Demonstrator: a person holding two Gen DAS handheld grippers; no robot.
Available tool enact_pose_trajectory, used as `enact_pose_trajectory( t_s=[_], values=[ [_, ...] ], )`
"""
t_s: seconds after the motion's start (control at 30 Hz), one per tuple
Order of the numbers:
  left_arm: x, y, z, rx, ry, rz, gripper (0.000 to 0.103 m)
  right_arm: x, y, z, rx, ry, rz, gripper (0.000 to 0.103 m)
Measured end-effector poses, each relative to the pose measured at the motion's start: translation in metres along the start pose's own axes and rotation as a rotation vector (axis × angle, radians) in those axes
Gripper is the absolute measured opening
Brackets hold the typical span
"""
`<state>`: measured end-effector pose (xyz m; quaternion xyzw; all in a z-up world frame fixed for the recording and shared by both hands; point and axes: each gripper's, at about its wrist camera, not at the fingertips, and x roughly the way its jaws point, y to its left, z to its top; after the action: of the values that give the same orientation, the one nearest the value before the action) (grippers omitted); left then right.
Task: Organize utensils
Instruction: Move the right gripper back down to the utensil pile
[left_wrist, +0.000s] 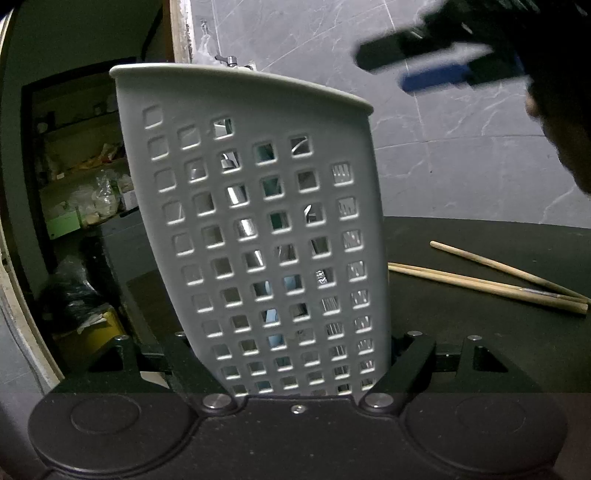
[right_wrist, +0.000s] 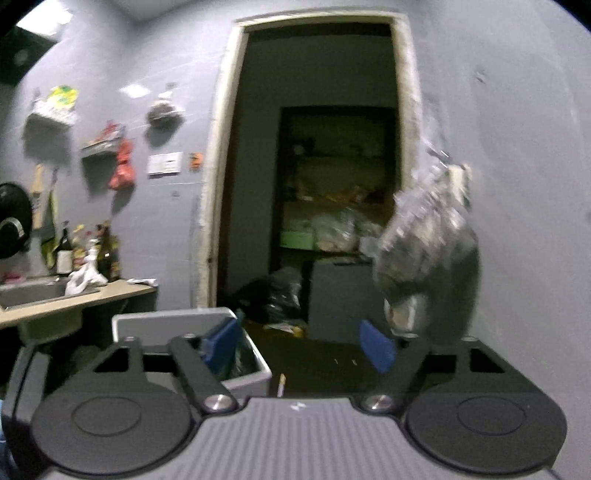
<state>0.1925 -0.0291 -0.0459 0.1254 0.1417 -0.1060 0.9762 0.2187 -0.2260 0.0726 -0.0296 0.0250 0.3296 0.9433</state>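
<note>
Left gripper (left_wrist: 295, 369) fingers clamp the grey perforated plastic utensil holder (left_wrist: 255, 221), already holding cutlery; three wooden chopsticks (left_wrist: 491, 282) remain on the black worktop (left_wrist: 480, 332); right gripper (right_wrist: 299, 347) fingers wide, empty.

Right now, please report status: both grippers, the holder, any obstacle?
Left gripper shut on grey perforated plastic utensil holder. Right gripper open, empty. Wooden chopsticks on black table.
</note>
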Motion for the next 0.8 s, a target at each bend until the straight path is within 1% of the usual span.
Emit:
enact_pose_trajectory(
  t_s=[0.07, 0.17, 0.2, 0.4, 0.53, 0.7, 0.8],
  values=[
    [0.001, 0.001, -0.001, 0.002, 0.000, -0.001, 0.080, -0.004, -0.006, -0.011, 0.047, 0.014, -0.018, 0.093],
    [0.001, 0.001, -0.001, 0.003, -0.001, -0.002, 0.080, -0.013, -0.013, -0.026, 0.107, 0.021, -0.037, 0.101],
    [0.001, 0.001, -0.001, 0.004, -0.001, -0.003, 0.080, -0.016, -0.015, -0.031, 0.123, 0.020, -0.039, 0.102],
    [0.000, 0.003, -0.001, 0.012, 0.000, -0.013, 0.080, -0.026, -0.024, -0.062, 0.239, 0.052, -0.070, 0.103],
    [0.001, 0.003, 0.001, 0.012, 0.006, -0.010, 0.080, -0.033, -0.019, -0.075, 0.280, 0.061, -0.094, 0.103],
    [0.001, -0.001, 0.004, 0.010, 0.012, -0.004, 0.080, -0.040, -0.016, -0.092, 0.355, 0.066, -0.101, 0.103],
    [0.002, -0.002, 0.006, 0.008, 0.018, 0.000, 0.080, -0.042, -0.014, -0.098, 0.388, 0.064, -0.146, 0.103]
  ],
)
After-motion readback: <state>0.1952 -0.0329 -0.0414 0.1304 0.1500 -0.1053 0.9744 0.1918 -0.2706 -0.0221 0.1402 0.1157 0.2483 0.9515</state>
